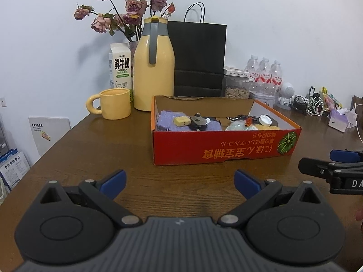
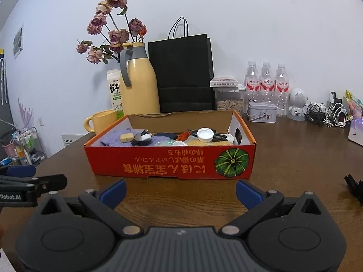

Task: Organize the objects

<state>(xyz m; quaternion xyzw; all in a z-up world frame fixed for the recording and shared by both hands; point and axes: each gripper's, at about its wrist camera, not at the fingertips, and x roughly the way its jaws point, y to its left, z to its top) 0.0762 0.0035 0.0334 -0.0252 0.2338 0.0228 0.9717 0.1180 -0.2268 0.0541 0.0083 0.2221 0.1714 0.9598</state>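
Two grippers were in play, both empty with fingers spread wide: the left gripper point(image 1: 180, 182) and the right gripper point(image 2: 181, 191) hovered low over the wooden table point(image 1: 90, 158), side by side, just short of the red cardboard box point(image 2: 170, 165). Neither touched it.

The box sat mid-table with a pile of small stuff inside: a purple knitted cloth point(image 1: 169, 121) at its left end, a yellow block point(image 1: 181, 120) and a black-and-grey gadget point(image 1: 199, 121) on top of it, and a white cap point(image 2: 205, 134) resting on a coiled black cable point(image 2: 216, 137) toward the right end.

Risks, as I read it:
- Items were stacked and overlapping. Pinching one would likely drag a neighbour along, especially the cable.
- The cloth was soft; a grab at the block could catch fabric and tip the gadget off it.
- The near wall stood between the fingers and the contents. A flat approach would shove the box back toward the yellow thermos point(image 1: 154, 68) and yellow mug point(image 1: 113, 104), which stood close behind its left corner. Go in from above.
- The two grippers were close together, so a collision was possible if both reached in at once.

Behind: black paper bag point(image 2: 183, 74), milk carton point(image 1: 120, 68), dried roses point(image 2: 113, 25), water bottles point(image 2: 266, 83), tangled chargers point(image 2: 326, 113). None blocked the way. A black object point(image 2: 355, 187) at the right edge; couldn't tell what.
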